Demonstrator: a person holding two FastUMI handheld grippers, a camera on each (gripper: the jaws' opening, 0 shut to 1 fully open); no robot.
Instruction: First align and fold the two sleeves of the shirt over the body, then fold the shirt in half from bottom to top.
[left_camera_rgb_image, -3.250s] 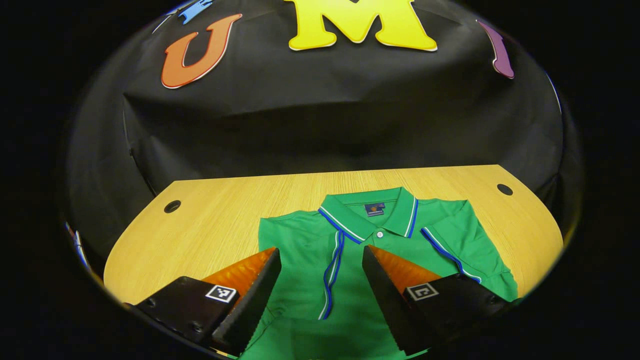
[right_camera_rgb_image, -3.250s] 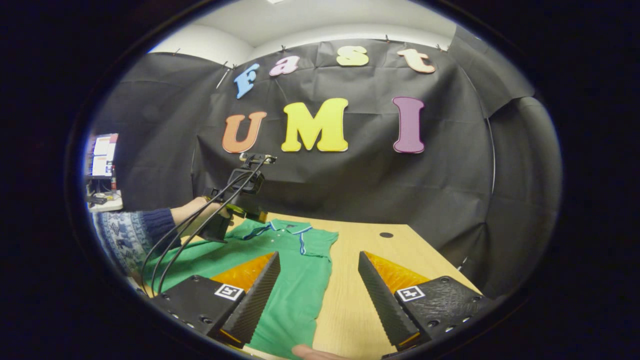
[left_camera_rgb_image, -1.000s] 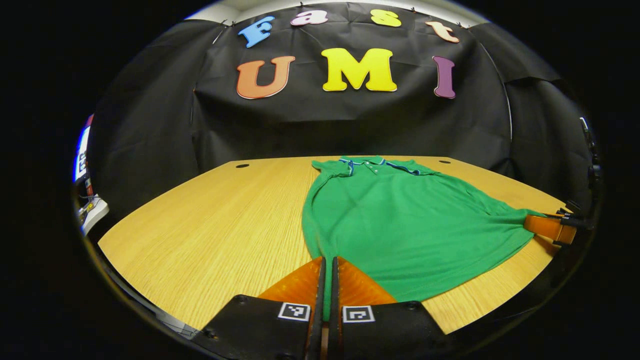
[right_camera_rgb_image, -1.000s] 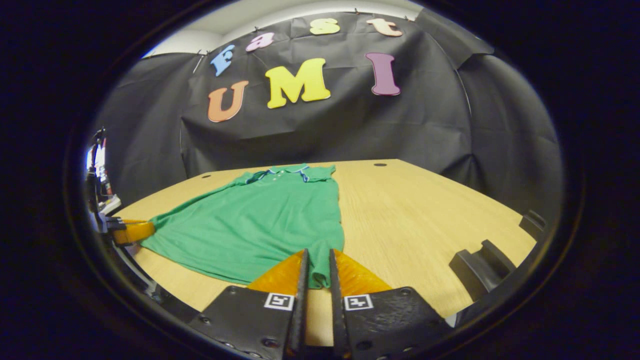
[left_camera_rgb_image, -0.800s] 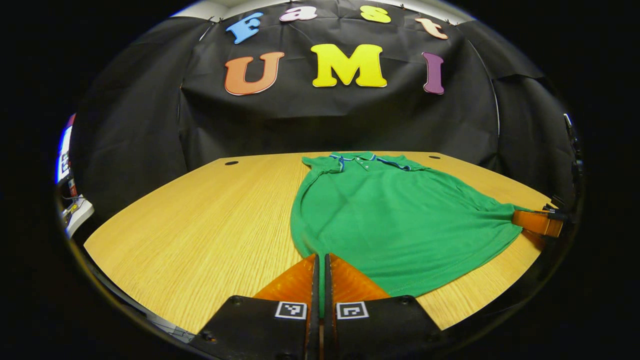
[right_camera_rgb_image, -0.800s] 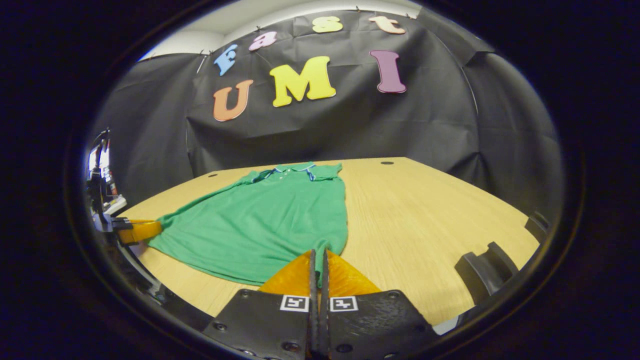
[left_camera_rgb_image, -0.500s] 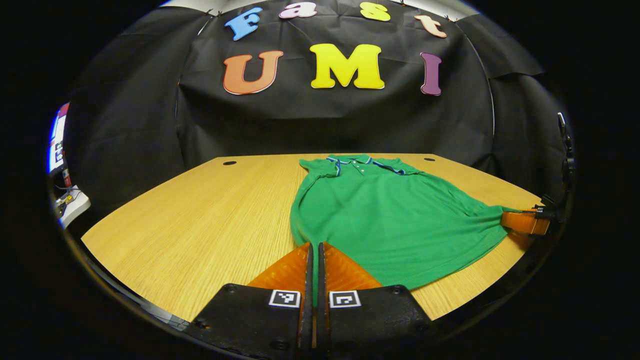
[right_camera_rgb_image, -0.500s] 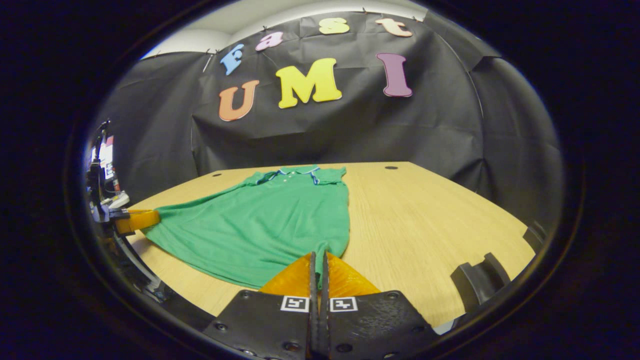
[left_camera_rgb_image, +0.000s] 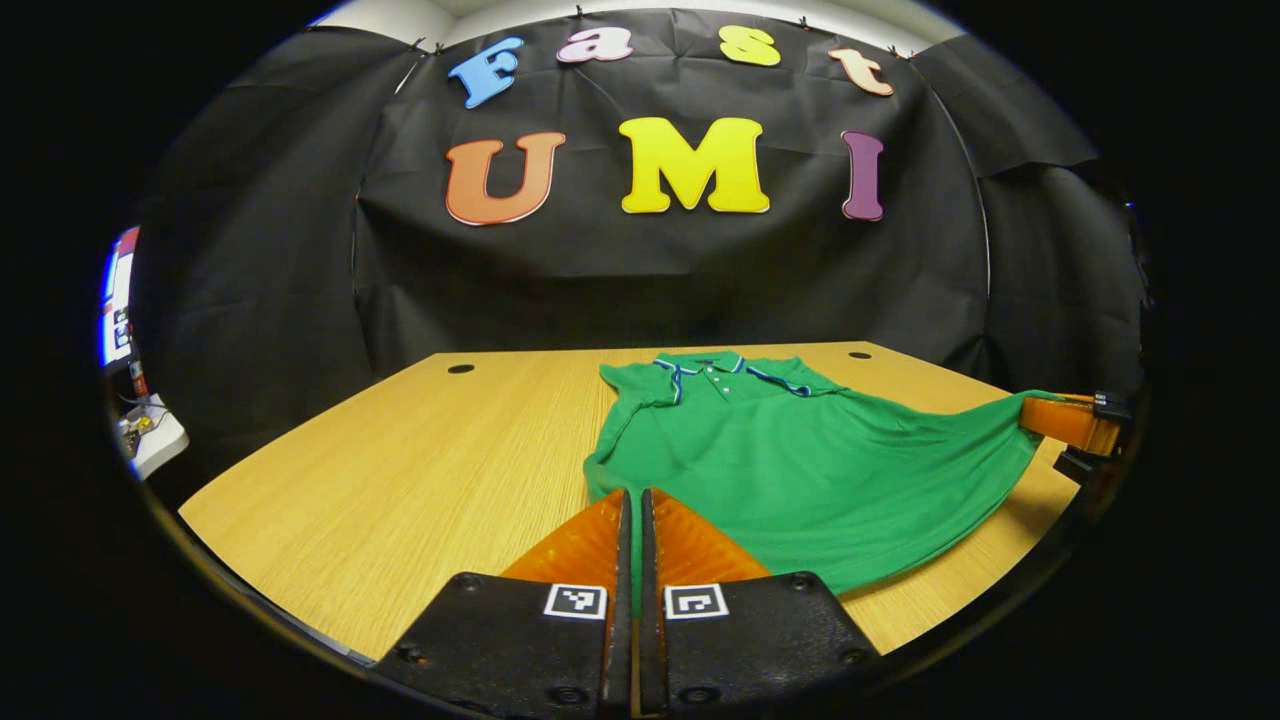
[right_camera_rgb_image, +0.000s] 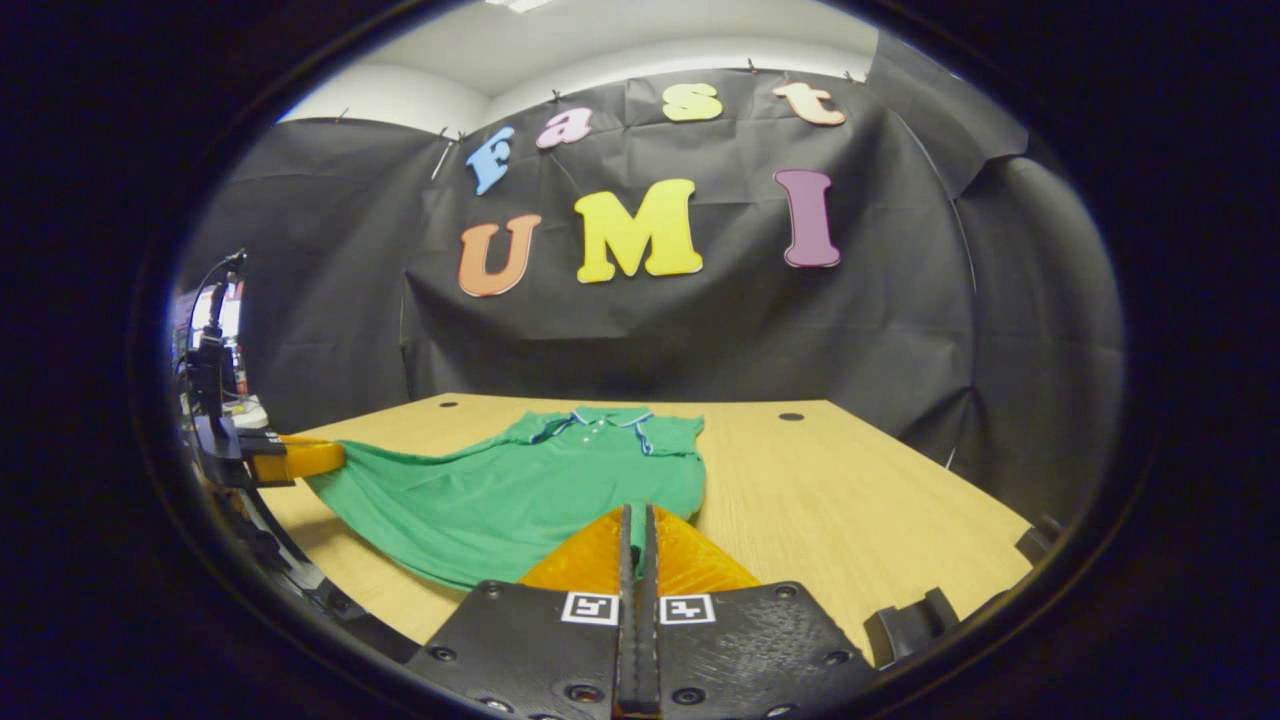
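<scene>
I hold one tool in each hand, and both are clamped on the bottom hem of the green short-sleeved polo shirt with blue-and-white trim (left_camera_rgb_image: 790, 450). My left tool (left_camera_rgb_image: 630, 500) has its two fingers pressed together with a thin strip of green cloth between them, at the hem corner on my left. My right tool (right_camera_rgb_image: 637, 515) is closed in the same way on the other hem corner.

The shirt lies on the light wooden tabletop (left_camera_rgb_image: 420, 470), its collar (left_camera_rgb_image: 715, 362) at the far end near the black cloth wall. Both sleeves are already folded in over the body, so the shirt is a narrow shape. The hem end is raised off the tabletop and stretched between my two tools, while the collar end rests flat.

I judge that the step in hand is the fold from bottom to top. To do it well, I should keep both tools at equal height and carry them forward together, so the hem stays straight and level. A light tension between the tools keeps the cloth from sagging in the middle. I should not pull so hard that the collar end slides or the tucked sleeves come out. The hem should come down just at the shoulders, with side edges matching, before I let the cloth go.
</scene>
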